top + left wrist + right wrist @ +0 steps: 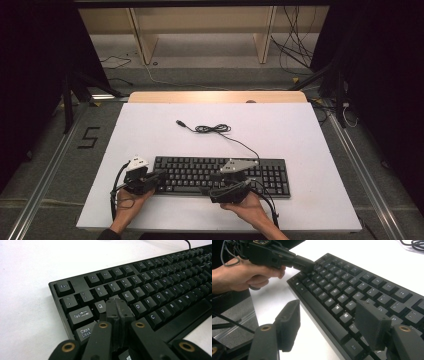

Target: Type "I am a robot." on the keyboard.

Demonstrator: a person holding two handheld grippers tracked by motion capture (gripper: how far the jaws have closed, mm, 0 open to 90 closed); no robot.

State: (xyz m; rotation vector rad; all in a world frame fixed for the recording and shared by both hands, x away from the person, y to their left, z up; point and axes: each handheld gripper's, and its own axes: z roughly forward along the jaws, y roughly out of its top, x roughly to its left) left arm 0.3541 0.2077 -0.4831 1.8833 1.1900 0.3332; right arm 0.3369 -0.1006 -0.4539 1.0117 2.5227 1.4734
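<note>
One black keyboard (220,175) lies with its long axis across the white table (150,130), its cable end pointing away from the person. The left gripper (117,305) has its jaws pressed together over the keyboard's W key, while the right gripper (332,322) holds its jaws spread above the keyboard's near edge.

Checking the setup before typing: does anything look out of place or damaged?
Nothing looks damaged. The keyboard lies flat and square on the table, keys all seated. Only oddity: its cable trails loose, plug lying unplugged.

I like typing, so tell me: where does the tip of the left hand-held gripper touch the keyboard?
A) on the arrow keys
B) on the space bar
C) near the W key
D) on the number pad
C: the left hand-held gripper, jaws shut together, rests between Q and E on the keyboard.
</note>
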